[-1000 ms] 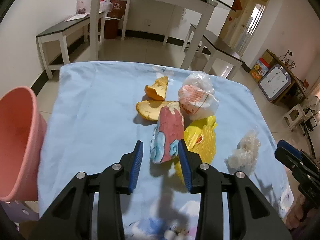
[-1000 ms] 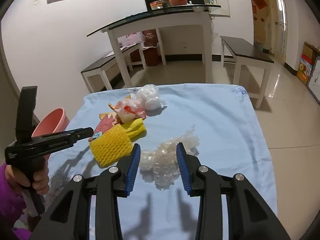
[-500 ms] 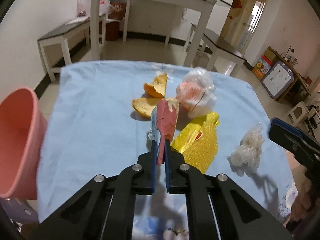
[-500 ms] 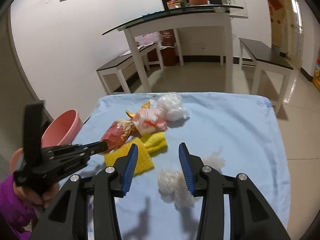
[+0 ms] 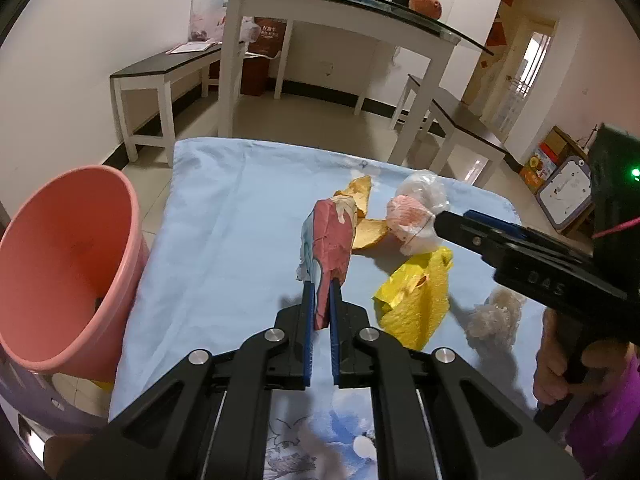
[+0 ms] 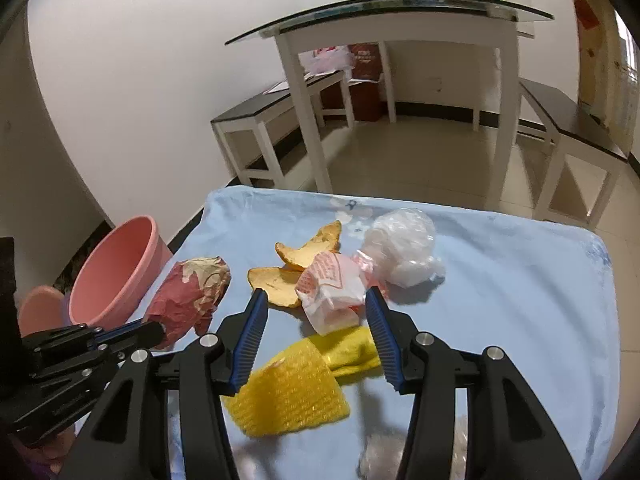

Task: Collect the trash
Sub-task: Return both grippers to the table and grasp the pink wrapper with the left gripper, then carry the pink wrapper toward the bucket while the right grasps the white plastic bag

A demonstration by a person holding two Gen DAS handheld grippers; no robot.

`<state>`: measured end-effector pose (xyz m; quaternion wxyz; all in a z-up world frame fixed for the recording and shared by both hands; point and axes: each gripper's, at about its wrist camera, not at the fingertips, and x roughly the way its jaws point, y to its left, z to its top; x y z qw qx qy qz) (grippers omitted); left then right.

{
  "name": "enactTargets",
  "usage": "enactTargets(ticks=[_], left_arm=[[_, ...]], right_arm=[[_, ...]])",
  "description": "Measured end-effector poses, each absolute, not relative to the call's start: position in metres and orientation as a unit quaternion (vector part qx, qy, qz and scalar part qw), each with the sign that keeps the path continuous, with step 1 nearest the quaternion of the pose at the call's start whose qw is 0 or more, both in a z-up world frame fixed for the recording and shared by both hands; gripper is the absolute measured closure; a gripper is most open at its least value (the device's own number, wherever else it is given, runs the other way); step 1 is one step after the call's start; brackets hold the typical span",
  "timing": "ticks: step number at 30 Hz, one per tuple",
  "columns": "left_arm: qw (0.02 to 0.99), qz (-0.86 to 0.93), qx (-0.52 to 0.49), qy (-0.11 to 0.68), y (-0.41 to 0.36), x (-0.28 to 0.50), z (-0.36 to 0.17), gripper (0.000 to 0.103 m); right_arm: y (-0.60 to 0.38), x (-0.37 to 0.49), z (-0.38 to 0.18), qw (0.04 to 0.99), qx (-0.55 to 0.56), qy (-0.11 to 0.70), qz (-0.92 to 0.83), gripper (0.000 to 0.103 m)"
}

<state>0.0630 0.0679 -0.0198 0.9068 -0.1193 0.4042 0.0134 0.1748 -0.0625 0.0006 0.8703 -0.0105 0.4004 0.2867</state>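
Note:
My left gripper (image 5: 320,292) is shut on a crumpled red paper wrapper (image 5: 332,240), lifted off the blue cloth; the same wrapper (image 6: 188,300) shows in the right wrist view. The right gripper (image 6: 316,304) has its jaws opening, hovering over a white and orange wrapper in plastic (image 6: 332,296), with no pad touching it. Orange peels (image 6: 308,256), a clear plastic wad (image 6: 400,248) and a yellow foam net (image 6: 296,384) lie on the cloth. A clear crumpled film (image 5: 496,316) lies near the cloth's right edge. A pink bin (image 5: 60,264) stands to the left of the table.
The blue cloth (image 5: 224,240) covers a low table. A glass-topped white table (image 5: 328,12) and dark benches (image 5: 160,72) stand behind on the tiled floor. A hand (image 5: 560,364) holds the right gripper's handle. A small pink stool (image 6: 36,312) stands beside the bin.
The left gripper closed on the red wrapper and lifted it. The right gripper left the clear film, moved over the white and orange wrapper, and its jaws widened.

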Motion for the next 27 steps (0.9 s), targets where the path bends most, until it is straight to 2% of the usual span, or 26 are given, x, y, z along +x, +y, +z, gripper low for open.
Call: enactTargets(ticks=[3, 6, 8, 10, 11, 17, 27], left_arm=[[0.905, 0.019, -0.124, 0.407, 0.071, 0.063, -0.021, 0.097], [0.902, 0.025, -0.130, 0.410, 0.076, 0.062, -0.023, 0.097], [0.902, 0.028, -0.131, 0.411, 0.078, 0.060, -0.023, 0.097], [0.902, 0.032, -0.132, 0.409, 0.080, 0.058, -0.022, 0.097], [0.903, 0.033, -0.134, 0.408, 0.081, 0.057, -0.021, 0.097], [0.908, 0.041, -0.143, 0.392, 0.085, 0.047, -0.012, 0.097], [0.918, 0.033, -0.144, 0.369, 0.090, 0.027, 0.002, 0.097]], right_arm=[[-0.054, 0.183, -0.003, 0.870, -0.024, 0.402, 0.285, 0.054], [-0.048, 0.193, -0.010, 0.867, -0.036, 0.410, 0.280, 0.062], [-0.044, 0.198, -0.017, 0.860, -0.040, 0.427, 0.278, 0.077], [-0.042, 0.201, -0.022, 0.855, -0.043, 0.436, 0.279, 0.082], [-0.041, 0.201, -0.022, 0.854, -0.045, 0.436, 0.281, 0.090], [-0.049, 0.193, -0.011, 0.858, -0.027, 0.427, 0.284, 0.095], [-0.069, 0.151, 0.038, 0.879, 0.024, 0.375, 0.294, 0.096]])
